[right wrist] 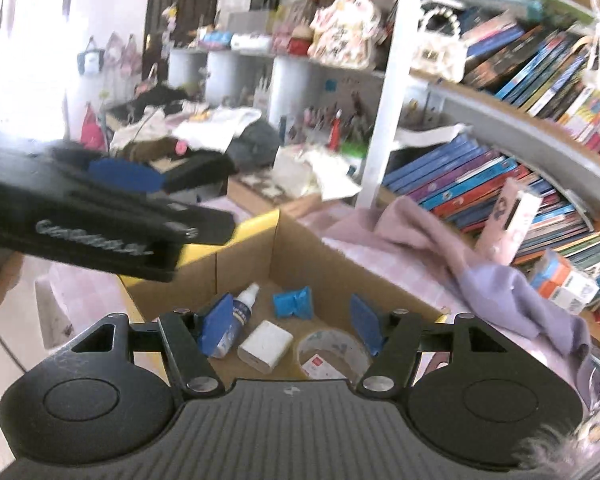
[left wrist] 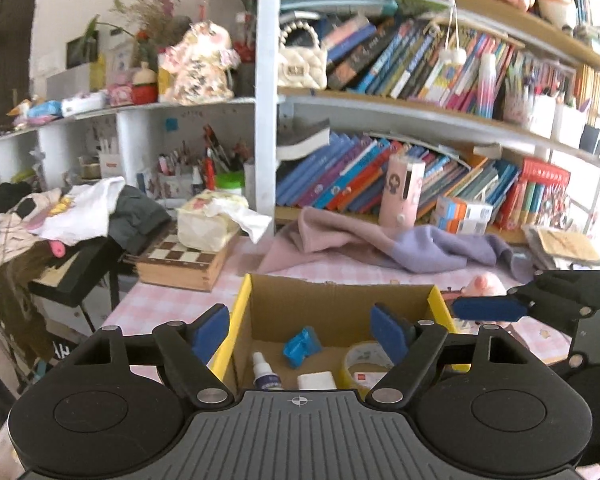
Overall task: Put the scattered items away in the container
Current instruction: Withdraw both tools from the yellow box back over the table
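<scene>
Left wrist view: both grippers' jaws spread, empty; left gripper (left wrist: 300, 334) cuts off tape roll (left wrist: 366, 364) in box (left wrist: 340, 300).

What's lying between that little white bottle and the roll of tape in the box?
A white rectangular charger block, seen in the right wrist view, between the white dropper bottle and clear tape roll.

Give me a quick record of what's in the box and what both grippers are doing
container: cardboard box, open top, yellow flaps
inside: dropper bottle, white charger block, blue wrapped packet, tape roll
left gripper: open, empty, above the box
right gripper: open, empty, above the box
nearby: purple cloth behind the box
</scene>
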Motion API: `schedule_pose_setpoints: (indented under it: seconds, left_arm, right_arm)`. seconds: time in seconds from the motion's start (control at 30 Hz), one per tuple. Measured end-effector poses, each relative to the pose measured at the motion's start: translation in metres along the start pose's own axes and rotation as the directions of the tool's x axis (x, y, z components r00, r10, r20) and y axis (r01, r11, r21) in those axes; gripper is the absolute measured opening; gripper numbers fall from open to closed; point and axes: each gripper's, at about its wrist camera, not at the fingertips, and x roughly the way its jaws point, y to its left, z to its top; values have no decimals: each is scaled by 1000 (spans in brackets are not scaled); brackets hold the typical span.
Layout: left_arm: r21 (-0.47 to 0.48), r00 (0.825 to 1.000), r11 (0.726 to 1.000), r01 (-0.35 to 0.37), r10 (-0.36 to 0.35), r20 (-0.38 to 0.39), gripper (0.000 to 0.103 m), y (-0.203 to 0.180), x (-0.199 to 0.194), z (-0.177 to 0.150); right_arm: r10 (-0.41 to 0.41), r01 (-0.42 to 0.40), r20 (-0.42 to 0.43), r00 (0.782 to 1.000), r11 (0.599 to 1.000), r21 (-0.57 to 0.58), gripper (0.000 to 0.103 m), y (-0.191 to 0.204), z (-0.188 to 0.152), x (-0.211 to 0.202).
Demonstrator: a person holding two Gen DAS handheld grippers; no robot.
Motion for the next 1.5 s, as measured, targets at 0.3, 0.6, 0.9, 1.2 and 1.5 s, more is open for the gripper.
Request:
schedule_pose_setpoints:
  seconds: [0.3,0.6,0.9,1.2,1.5]
  left_arm:
    - [-6,999,1000,-15,15,44,82,17,-65,-23]
    - [-45,999,999,-28,30,45,83,23,-118,-61]
    - [-66,997,996,-60,63,42,83,15,-160,-105]
    - [25,999,998,-52,52,7,83,-12,-174,-136]
    - [63,999,998,-3,6,-41,89,-29,-175,-147]
  right_arm:
    - [-73,69,78,994,996,49,64,25,-12,-56]
    - [-129,122,76,989,989,88,64,62,-43,-101]
    - [-203,194,86,975,976,95,64,101,-84,-152]
    - [-279,271,61,958,956,111,66,120,-123,-178]
    - [-318,315,23,948,946,74,72,131,-152,-193]
